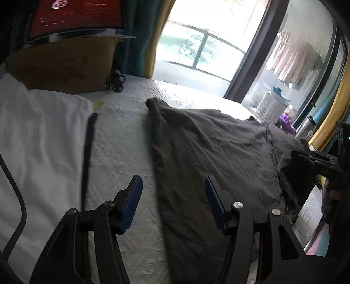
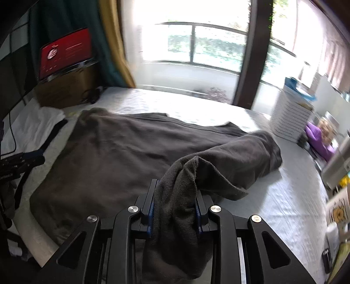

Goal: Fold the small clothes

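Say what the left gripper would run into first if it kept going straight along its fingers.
Most likely the dark grey garment spread on the white bedsheet. The left gripper is open and empty, angled down at the bed, its line falling about on the garment's near-left edge; depth is unclear, so bare sheet is possible.

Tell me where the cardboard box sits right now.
The cardboard box stands at the far left end of the white mattress in the left wrist view, beyond the white folded cloth, under the red screen.
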Demonstrator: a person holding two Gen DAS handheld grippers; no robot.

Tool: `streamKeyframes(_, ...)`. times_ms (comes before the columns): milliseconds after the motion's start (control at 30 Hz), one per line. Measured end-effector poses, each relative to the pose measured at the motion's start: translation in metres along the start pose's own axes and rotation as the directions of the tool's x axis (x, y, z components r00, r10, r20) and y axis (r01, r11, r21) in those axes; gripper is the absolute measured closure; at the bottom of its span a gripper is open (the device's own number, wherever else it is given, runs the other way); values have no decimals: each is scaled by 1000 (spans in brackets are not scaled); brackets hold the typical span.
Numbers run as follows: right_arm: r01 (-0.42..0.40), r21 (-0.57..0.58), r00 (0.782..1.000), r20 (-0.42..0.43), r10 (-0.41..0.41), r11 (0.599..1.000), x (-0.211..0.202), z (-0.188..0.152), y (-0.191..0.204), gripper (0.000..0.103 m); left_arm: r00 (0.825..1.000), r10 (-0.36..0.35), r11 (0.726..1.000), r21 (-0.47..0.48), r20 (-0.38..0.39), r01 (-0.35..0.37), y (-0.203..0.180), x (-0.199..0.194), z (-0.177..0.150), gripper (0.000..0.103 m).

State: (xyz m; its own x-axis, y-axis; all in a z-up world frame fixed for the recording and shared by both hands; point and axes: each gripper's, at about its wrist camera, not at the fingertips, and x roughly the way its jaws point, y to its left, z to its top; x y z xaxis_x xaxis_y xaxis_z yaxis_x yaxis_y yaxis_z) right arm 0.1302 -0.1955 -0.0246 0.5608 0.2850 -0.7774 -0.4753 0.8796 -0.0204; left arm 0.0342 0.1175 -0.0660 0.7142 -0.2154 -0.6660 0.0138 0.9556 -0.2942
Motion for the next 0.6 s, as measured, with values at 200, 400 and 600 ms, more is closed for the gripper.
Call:
streamKeyframes(200, -66, -85, 998, -28, 64, 994, 15, 12, 54, 76, 1000, 0, 1000, -22, 31, 0, 18, -13, -2, 44)
streamKeyframes(400, -133, -162, 990, -62, 125, 978, 25, 16, 103, 76, 999, 2, 999, -39, 44, 0, 34, -23, -7, 44)
streamKeyframes(600, -197, -230, 978, -114, 174, 953, 34, 11, 151, 77, 998, 6, 998, -55, 57, -3, 50, -32, -11, 44)
